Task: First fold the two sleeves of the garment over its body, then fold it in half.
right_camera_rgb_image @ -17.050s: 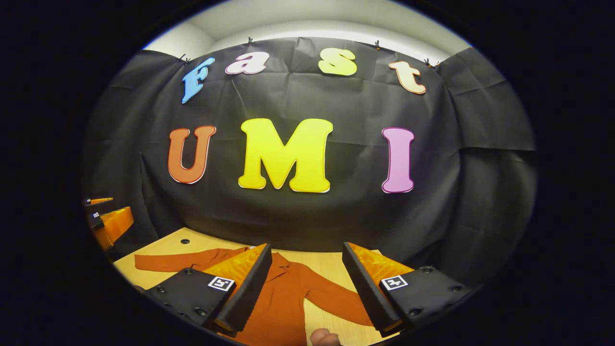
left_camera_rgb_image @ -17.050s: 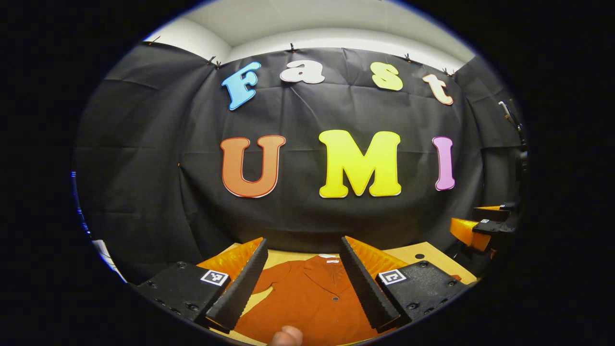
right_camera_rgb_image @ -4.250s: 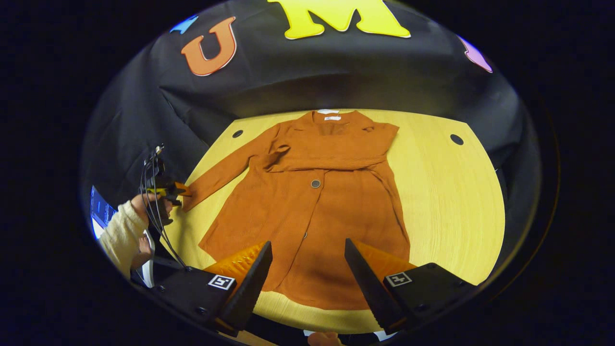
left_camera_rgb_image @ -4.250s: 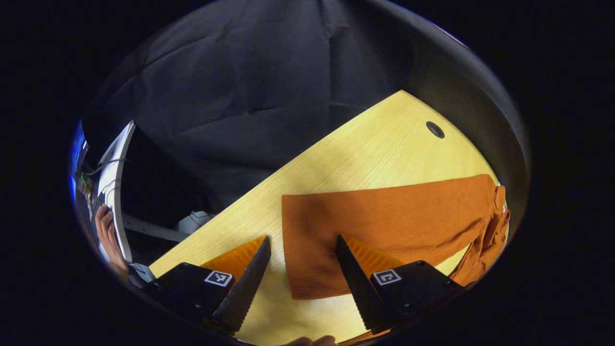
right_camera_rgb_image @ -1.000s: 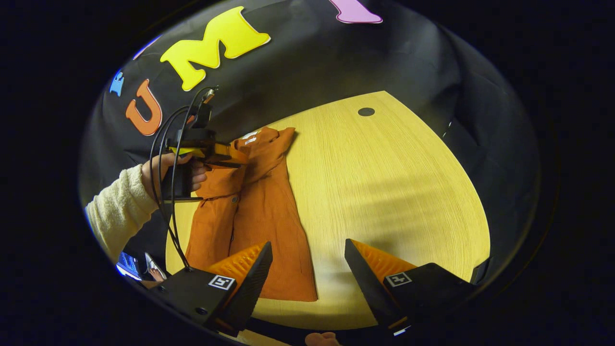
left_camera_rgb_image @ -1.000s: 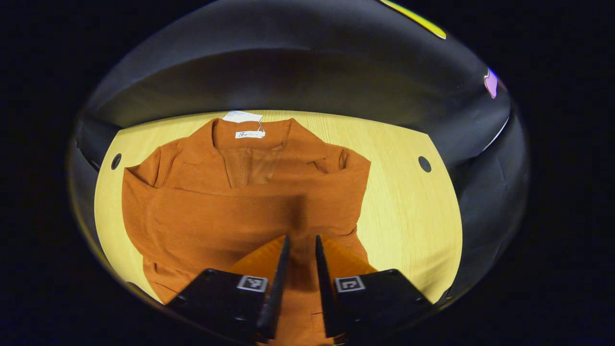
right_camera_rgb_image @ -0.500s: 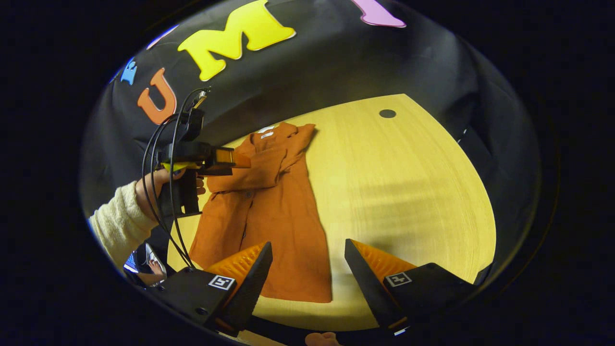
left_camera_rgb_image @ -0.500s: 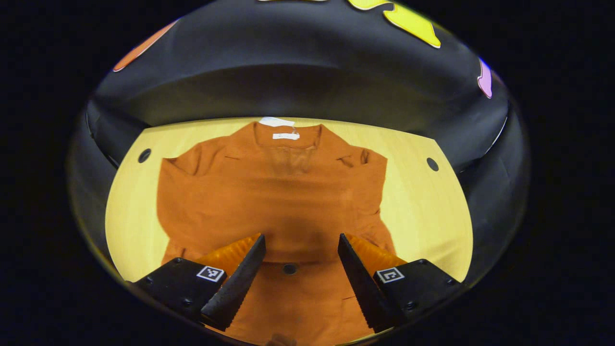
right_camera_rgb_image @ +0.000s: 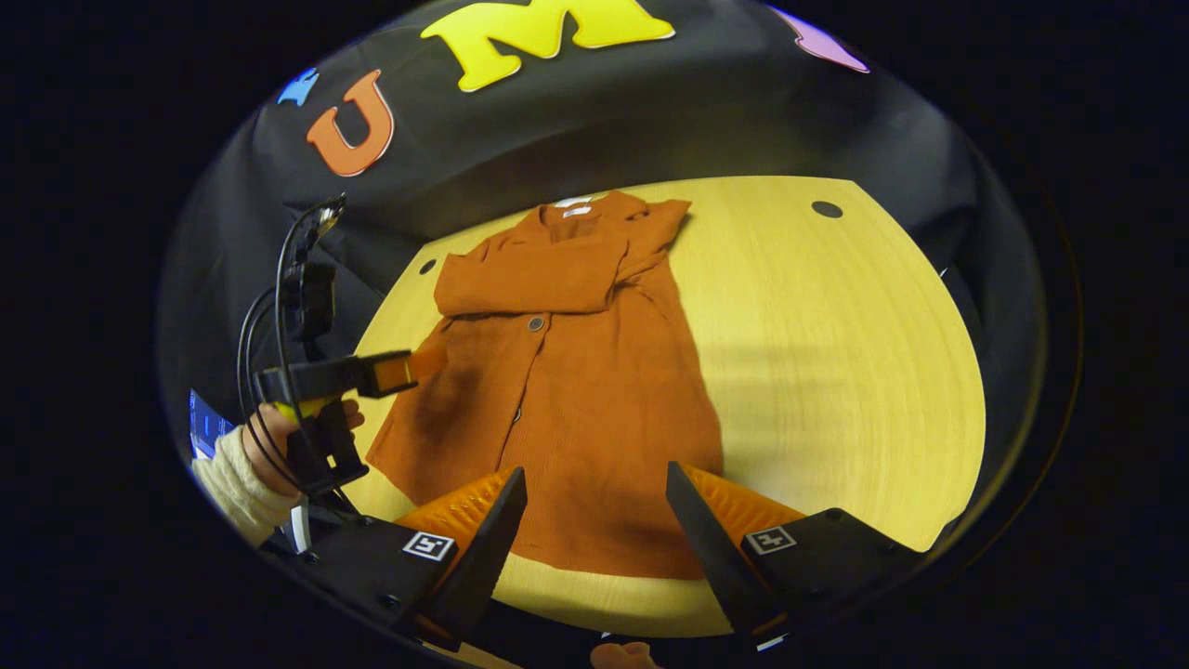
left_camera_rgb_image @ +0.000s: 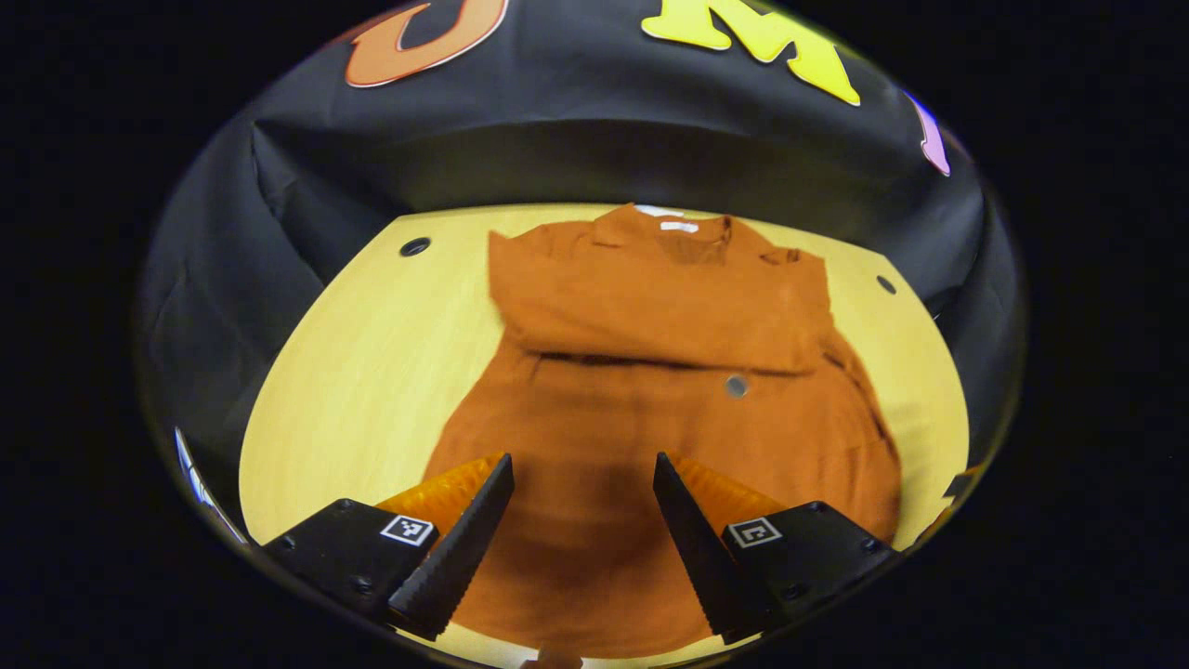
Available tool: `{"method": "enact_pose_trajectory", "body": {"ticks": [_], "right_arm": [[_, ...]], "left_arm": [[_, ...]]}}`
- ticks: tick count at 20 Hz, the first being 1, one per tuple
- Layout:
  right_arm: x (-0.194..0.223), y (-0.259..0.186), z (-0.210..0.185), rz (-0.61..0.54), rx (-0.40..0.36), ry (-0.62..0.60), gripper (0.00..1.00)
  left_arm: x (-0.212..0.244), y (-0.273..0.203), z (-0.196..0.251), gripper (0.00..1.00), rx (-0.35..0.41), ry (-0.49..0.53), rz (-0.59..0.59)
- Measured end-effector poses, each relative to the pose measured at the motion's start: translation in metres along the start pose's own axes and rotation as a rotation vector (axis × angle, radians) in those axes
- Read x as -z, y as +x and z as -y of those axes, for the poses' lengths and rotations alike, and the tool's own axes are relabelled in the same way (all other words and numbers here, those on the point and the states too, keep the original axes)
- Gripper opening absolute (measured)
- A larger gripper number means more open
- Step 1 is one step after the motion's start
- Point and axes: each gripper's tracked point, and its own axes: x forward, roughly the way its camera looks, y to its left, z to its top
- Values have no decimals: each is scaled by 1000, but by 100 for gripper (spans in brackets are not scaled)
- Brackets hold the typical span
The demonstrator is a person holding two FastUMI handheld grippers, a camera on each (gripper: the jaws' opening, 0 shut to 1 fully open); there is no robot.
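My left gripper (left_camera_rgb_image: 576, 530) hangs over the near part of the coat (left_camera_rgb_image: 650, 437), fingers spread wide, holding nothing. My right gripper (right_camera_rgb_image: 594, 548) is just as wide open and bare, above the hem (right_camera_rgb_image: 604, 548) at the table's (right_camera_rgb_image: 836, 372) near edge. In the right gripper view the left gripper (right_camera_rgb_image: 413, 364) sits off the coat's left side, near its left edge. The coat lies flat, collar (left_camera_rgb_image: 678, 230) at the far end. Both sleeves (left_camera_rgb_image: 650, 321) lie folded across the chest as a band, just beyond the button (left_camera_rgb_image: 737, 386). I judge the sleeve step done and the half fold still open, since the hem lies well apart from the collar. Next I'd want both grippers closing on the two hem corners, then carrying them together toward the collar.
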Motion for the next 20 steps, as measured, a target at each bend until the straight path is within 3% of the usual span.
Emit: {"method": "enact_pose_trajectory", "body": {"ticks": [1, 6, 9, 10, 11, 14, 17, 18, 20], "right_arm": [[4, 5, -3, -7, 4, -10, 94], [31, 27, -4, -61, 37, -23, 97], [45, 38, 7, -82, 60, -37, 98], [47, 39, 9, -85, 69, -36, 94], [50, 40, 15, -87, 81, -29, 97], [51, 36, 33, -75, 96, 15, 94], [52, 29, 52, -72, 118, 45, 97], [53, 25, 56, -71, 118, 49, 94], [60, 22, 64, -86, 109, 55, 97]], "left_arm": [[13, -2, -14, 99, -17, -5, -8], [49, -21, -61, 99, -87, -40, -15], [53, -21, -78, 99, -123, -59, -16], [56, -20, -80, 99, -125, -66, -28], [56, -16, -80, 99, -133, -70, -39], [57, -4, -84, 99, -133, -81, -77], [59, 15, -92, 99, -134, -72, -129], [60, 20, -89, 99, -118, -84, -145], [63, 21, -86, 99, -77, -116, -173]]}}
